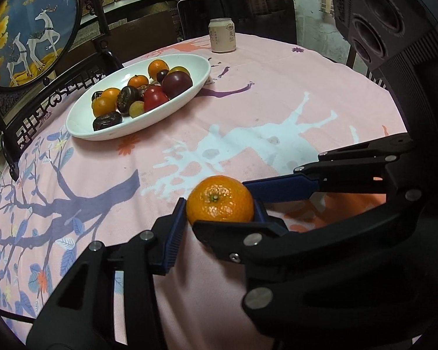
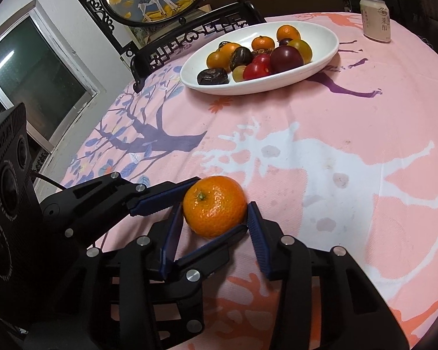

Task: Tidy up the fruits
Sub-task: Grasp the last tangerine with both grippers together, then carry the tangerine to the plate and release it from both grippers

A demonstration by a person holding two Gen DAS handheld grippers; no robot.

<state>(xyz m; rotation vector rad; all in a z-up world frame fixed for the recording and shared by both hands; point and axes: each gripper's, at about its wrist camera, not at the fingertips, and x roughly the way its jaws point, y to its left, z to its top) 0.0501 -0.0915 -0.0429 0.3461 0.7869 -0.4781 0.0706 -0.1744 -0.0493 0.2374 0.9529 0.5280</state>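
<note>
My left gripper [image 1: 219,221] and right gripper [image 2: 216,218], jaws both wide, crowd one mandarin [image 1: 220,203], hiding its underside; the fruit plate [image 1: 81,128] sits well apart.

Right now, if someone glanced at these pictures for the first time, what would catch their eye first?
Probably the bright tangerine on the pink tablecloth, close in front of both cameras, with the left gripper and the right gripper both closed in around it. Next, the white oval dish heaped with orange, red and dark fruit farther back, with a drink can beyond it.
</note>
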